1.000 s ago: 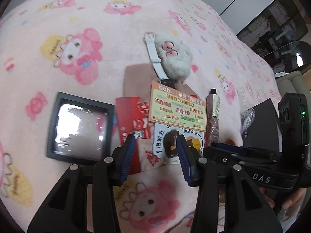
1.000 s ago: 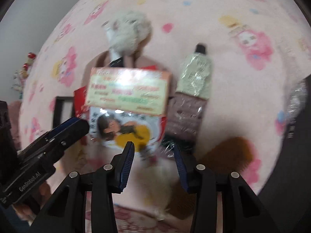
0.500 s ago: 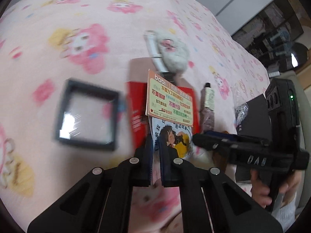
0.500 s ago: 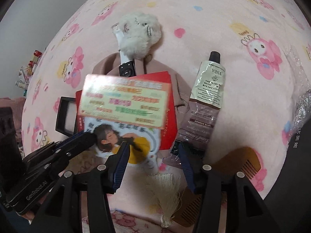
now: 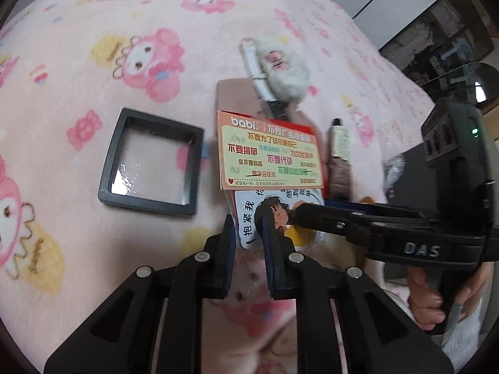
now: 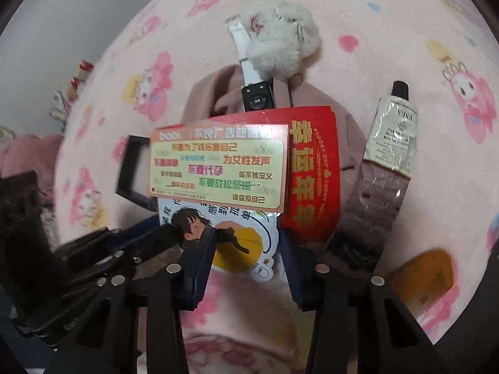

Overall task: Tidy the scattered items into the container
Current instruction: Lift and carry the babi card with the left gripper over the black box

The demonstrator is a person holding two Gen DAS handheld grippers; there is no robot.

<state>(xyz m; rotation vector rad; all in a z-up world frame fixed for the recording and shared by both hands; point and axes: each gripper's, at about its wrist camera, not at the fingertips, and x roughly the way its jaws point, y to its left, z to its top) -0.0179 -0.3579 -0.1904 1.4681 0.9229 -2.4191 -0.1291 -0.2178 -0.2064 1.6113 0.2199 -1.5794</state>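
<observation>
On the pink fleece blanket (image 5: 78, 31), far left, lies a square black box (image 5: 113, 152) with a glossy clear face; the right view shows only one corner of it, behind the card. Next, the left tongs (image 5: 246, 233) are clamped tight on the near left edge of a glossy sticker (image 5: 249, 215) of a dark-haired girl, its long axis running away from the camera. A rectangular orange card (image 5: 268, 152) overlaps its far end, long axis crosswise; I cannot tell whether the two are joined. The right tongs (image 6: 244, 240) are closing, the sticker's near end between their pads, not clearly pressed. A red envelope (image 6: 312, 174) is half hidden under the card, on a dusty-pink cloth (image 6: 205, 96). Beyond, a white-strapped watch (image 6: 257, 99) points away, its far strap under a fluffy white plush (image 6: 280, 40). Right of these a crinkled tube (image 6: 383, 155) lies cap-away. A blurred amber comb (image 6: 427, 274) is cut off by the tongs. A hand (image 5: 427, 296) grips the right handle.
</observation>
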